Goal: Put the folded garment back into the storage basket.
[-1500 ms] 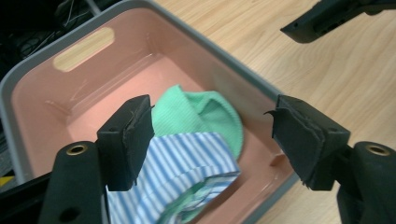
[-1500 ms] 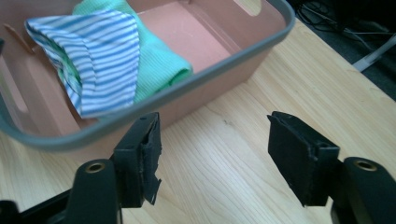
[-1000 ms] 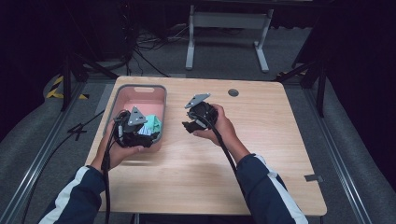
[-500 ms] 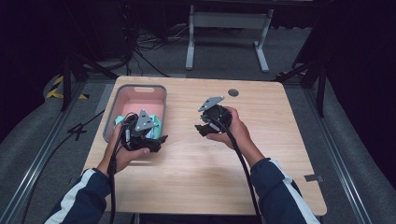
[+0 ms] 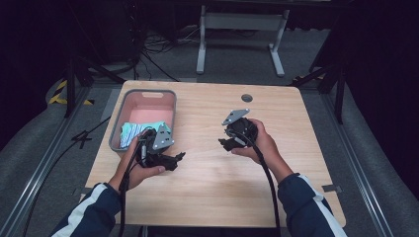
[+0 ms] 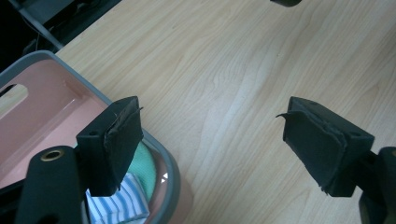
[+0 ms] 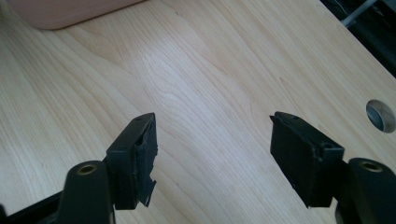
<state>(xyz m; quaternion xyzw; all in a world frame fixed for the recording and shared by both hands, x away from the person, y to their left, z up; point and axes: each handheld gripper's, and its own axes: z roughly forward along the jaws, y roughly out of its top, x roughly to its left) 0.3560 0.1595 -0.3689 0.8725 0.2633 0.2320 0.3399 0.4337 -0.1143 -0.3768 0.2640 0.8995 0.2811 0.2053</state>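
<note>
In the high view the left gripper (image 5: 178,157) sits at centre left of the frame, just right of the pink bin (image 5: 168,94), its jaws spread with nothing between them; they have just been opening. A folded teal-and-white striped cloth (image 5: 132,132) lies in the bin's lower end, also seen at the lower left of the left gripper view. The right gripper (image 5: 225,143) hovers at centre right over bare wooden table (image 5: 207,187), its jaws spread wide and empty.
</note>
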